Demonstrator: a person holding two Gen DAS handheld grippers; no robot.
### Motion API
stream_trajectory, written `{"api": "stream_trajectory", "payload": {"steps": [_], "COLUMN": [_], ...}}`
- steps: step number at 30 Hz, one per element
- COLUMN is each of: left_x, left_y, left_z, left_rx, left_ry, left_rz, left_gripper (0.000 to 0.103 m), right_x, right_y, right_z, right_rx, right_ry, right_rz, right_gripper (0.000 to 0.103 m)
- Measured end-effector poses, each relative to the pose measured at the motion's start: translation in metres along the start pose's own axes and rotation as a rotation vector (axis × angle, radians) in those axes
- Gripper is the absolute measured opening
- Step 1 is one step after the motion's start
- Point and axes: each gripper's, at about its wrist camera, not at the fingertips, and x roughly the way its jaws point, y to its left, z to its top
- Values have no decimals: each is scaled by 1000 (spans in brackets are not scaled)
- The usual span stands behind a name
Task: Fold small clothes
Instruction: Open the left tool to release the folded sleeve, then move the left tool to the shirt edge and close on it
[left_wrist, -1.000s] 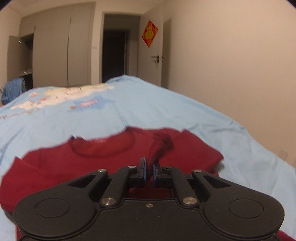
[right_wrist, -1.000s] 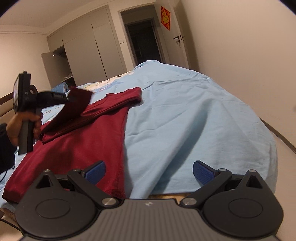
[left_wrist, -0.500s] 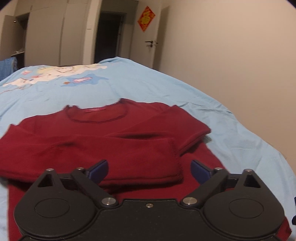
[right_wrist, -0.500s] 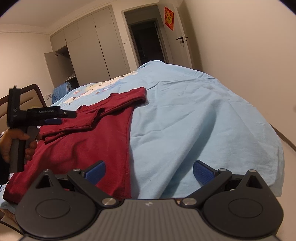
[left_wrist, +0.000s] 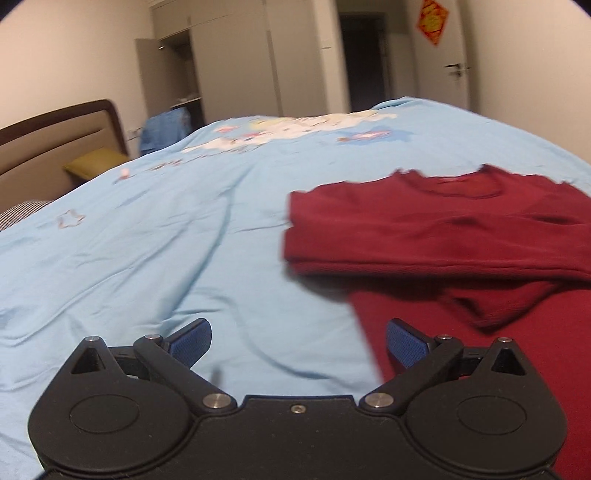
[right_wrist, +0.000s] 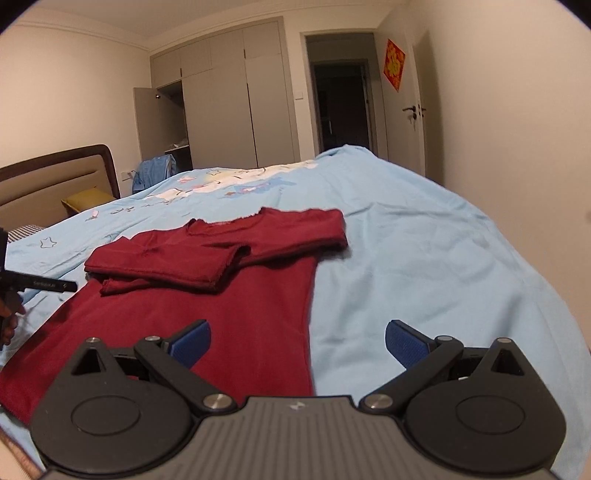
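Sweater (right_wrist: 229, 295), dark red with both sleeves folded across its chest, lies flat on the blue bedspread (right_wrist: 424, 266) as my landmark, my left gripper (left_wrist: 298, 341) spread wide and empty over its left edge, my right gripper (right_wrist: 297, 341) equally wide and empty above its hem.

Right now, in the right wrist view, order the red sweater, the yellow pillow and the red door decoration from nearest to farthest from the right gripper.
1. Red sweater, just ahead, to the left.
2. Yellow pillow, far left by the headboard.
3. Red door decoration, on the far door, upper right.
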Motion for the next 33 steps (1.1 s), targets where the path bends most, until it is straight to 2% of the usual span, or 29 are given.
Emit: {"api": "stream_trajectory", "payload": {"steps": [5,10,15,19,21,23,26,30,33], "left_x": [24,39,57,63,65,65,63,61,59], "left_y": [15,9,-3,-1,3,6,3,-5,-7], "left_z": [1,8,19,28,30,31,32,33,35], "left_rx": [18,62,138,150,140,137,168,223,246], "left_ry": [-1,-65,-95,-121,-134,-147,-169,-212,-232], "left_rz": [51,28,-7,-10,-24,-50,-71,-64,-76], "left_gripper": [101,99,91,78,68,53,43,40,25], "right_x": [33,76,123,158,172,185,199,203,203], "right_y": [16,42,71,87,90,89,85,81,80], "right_z": [29,44,53,56,56,51,37,28,27], "right_rx": [-29,-81,-142,-186,-187,-175,-156,-147,-146], "right_ry": [-6,-3,-22,-41,-31,-9,40,56,64], "right_rz": [21,80,126,111,95,87,64,72,74], "right_gripper": [103,103,103,103,103,103,103,103,103]}}
